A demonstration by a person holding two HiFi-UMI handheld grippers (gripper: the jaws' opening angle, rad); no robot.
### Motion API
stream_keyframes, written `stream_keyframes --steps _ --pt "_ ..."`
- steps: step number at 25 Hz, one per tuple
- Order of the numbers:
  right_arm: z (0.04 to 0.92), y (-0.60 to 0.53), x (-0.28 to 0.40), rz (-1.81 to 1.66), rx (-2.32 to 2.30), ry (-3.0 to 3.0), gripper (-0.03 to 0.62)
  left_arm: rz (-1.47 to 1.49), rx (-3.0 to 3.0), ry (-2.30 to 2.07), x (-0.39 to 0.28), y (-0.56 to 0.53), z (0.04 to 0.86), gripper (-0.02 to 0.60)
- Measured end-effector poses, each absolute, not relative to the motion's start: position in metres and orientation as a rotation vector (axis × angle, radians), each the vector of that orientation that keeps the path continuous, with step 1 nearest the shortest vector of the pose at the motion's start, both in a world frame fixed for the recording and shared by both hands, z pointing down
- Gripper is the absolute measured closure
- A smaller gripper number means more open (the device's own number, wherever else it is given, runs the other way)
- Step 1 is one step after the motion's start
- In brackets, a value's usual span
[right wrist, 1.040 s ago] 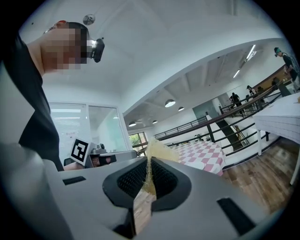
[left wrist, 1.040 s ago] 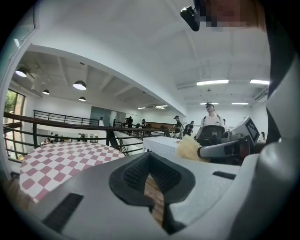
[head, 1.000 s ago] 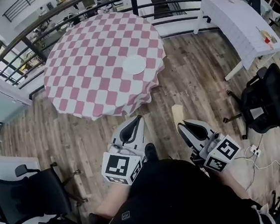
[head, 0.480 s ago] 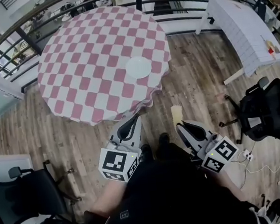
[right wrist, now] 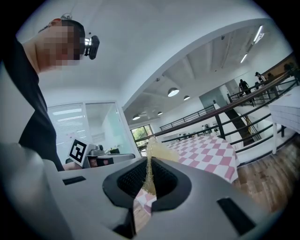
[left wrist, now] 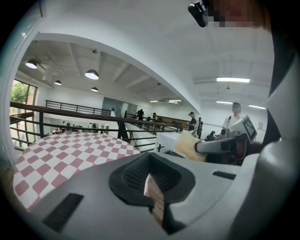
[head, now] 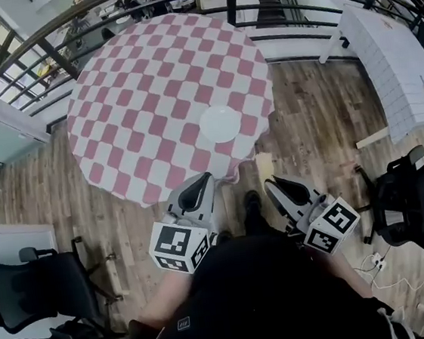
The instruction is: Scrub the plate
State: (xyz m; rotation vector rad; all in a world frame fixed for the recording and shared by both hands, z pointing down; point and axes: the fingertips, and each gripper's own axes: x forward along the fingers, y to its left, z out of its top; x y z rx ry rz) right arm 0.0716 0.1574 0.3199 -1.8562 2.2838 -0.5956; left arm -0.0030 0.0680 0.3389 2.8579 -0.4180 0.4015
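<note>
**Plate** [head: 220, 124]: white, round, smooth and shallow. It lies alone on the round table [head: 134, 90] near the edge closest to the person, well apart from both claws.

**Table covering:** soft cloth in pink and white checks, with a scalloped hem.

**Right claw** [head: 274, 184]: pinches a scrub pad [head: 265, 168] that is pale yellow, thin and fibrous.

**Left claw** [head: 200, 186]: pressed together, holds nothing.

**Progress:** judged barely begun. The pad is in hand, but no scrubbing is done yet; reaching the plate and all the scrubbing are left.
</note>
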Motion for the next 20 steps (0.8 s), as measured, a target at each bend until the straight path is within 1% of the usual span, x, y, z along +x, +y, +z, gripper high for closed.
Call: stream_keyframes --steps 4,9,13,20 --pt "0.315 0.124 0.119 -0.554 -1.791 2.357 0.560 0.437 2.830 -0.539 0.029 0.038 0.339 0.575" --pt "0.332 0.104 0.151 -0.632 -1.700 2.446 0.560 0.443 2.787 -0.667 0.050 0.023 0.344 0.575" --pt "0.347 0.076 0.157 -0.686 -1.624 2.515 0.560 0.485 2.713 -0.729 0.055 0.012 0.366 0.575" --pt "0.361 0.021 0.147 -0.764 -1.556 2.628 0.560 0.486 2.647 -0.772 0.051 -0.029 0.382 0.575"
